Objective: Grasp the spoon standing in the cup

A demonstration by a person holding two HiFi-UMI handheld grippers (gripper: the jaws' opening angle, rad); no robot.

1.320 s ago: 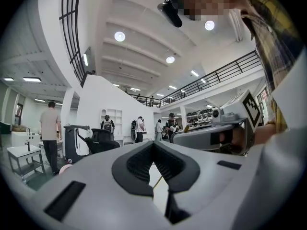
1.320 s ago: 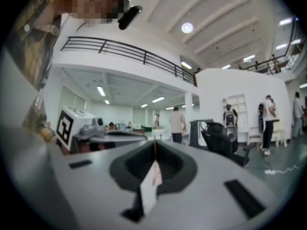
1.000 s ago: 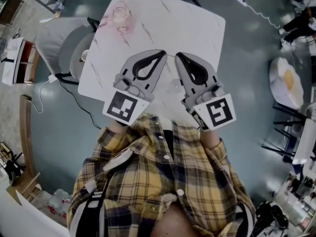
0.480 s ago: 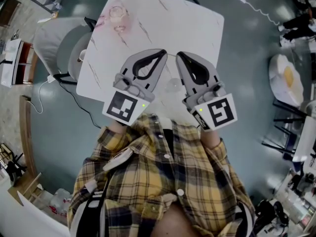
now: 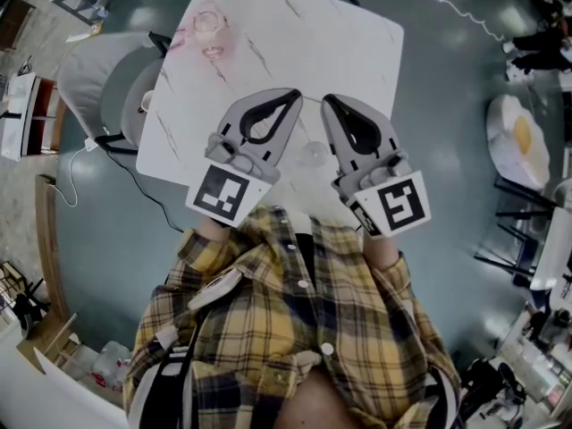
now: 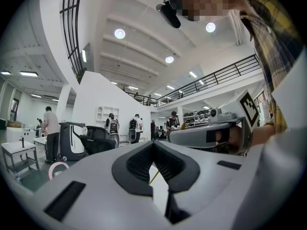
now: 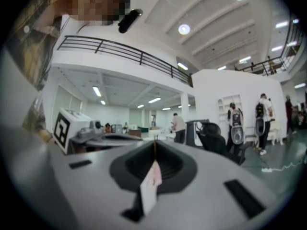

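Note:
A white marble table (image 5: 340, 43) lies below me. Between and under the two grippers a clear glass cup (image 5: 313, 155) stands on it. A pink-tinted glass (image 5: 212, 22) stands at the table's far left corner, and its pink rim (image 6: 58, 168) shows low in the left gripper view. I cannot make out a spoon in either. My left gripper (image 5: 293, 94) (image 6: 153, 143) and right gripper (image 5: 325, 98) (image 7: 154, 143) are held level side by side above the table, tips close together. Both have their jaws together with nothing between them.
A grey chair (image 5: 107, 88) stands against the table's left side, with a cable (image 5: 134, 172) on the floor beside it. The person's plaid shirt (image 5: 295, 329) fills the near part of the head view. People and carts (image 6: 76, 143) stand far off in the hall.

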